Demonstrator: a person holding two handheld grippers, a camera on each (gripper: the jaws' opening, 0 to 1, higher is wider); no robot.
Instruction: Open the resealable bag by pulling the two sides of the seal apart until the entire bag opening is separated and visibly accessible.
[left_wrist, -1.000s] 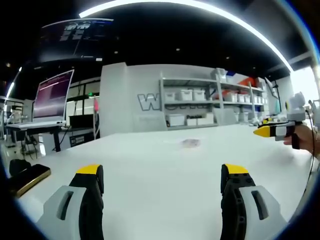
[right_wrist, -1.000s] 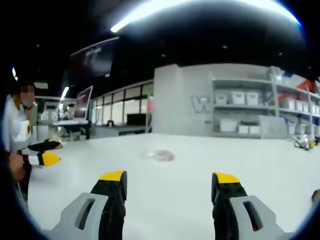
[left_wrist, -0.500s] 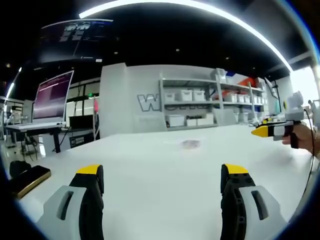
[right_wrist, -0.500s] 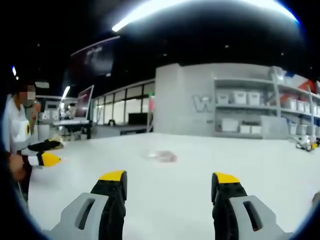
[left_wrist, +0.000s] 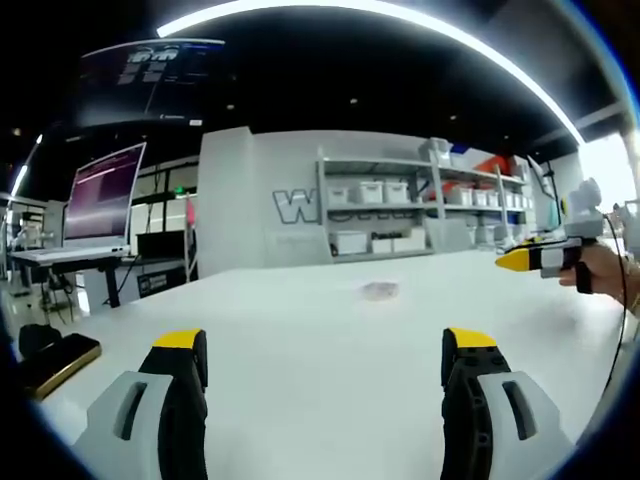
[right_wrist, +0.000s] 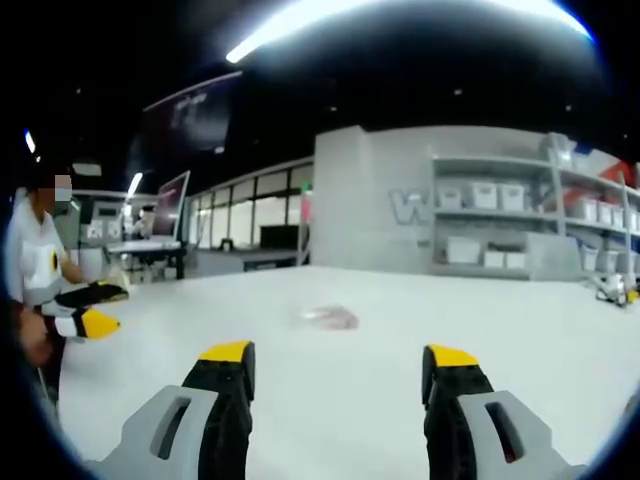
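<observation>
Gripper jaws of the left gripper (left_wrist: 320, 365) rise from the bottom of the left gripper view, grey bodies with black pads and yellow tips, spread wide and holding nothing. Ahead lies a broad, smooth white worktop (left_wrist: 300, 340). Far off on it, near the centre, rests the resealable bag (left_wrist: 380, 289), a small, flat, see-through packet, pale and blurred; its seal cannot be made out. At the right edge the right gripper (left_wrist: 528, 259) hangs above the worktop in a hand (left_wrist: 600, 275), well apart from the bag. A dark flat object (left_wrist: 55, 358) sits at the near left. Shelves with white bins (left_wrist: 375, 190) stand beyond.

From the right gripper view, the right gripper's own jaws are likewise parted and empty. The bag lies flat on the worktop, far ahead and slightly left of centre. The left gripper shows at the left edge.

Thin, slick film lying flat gives little to catch; likely the jaws could slide the bag across the smooth worktop or pinch both seal sides together, leaving it closed.
</observation>
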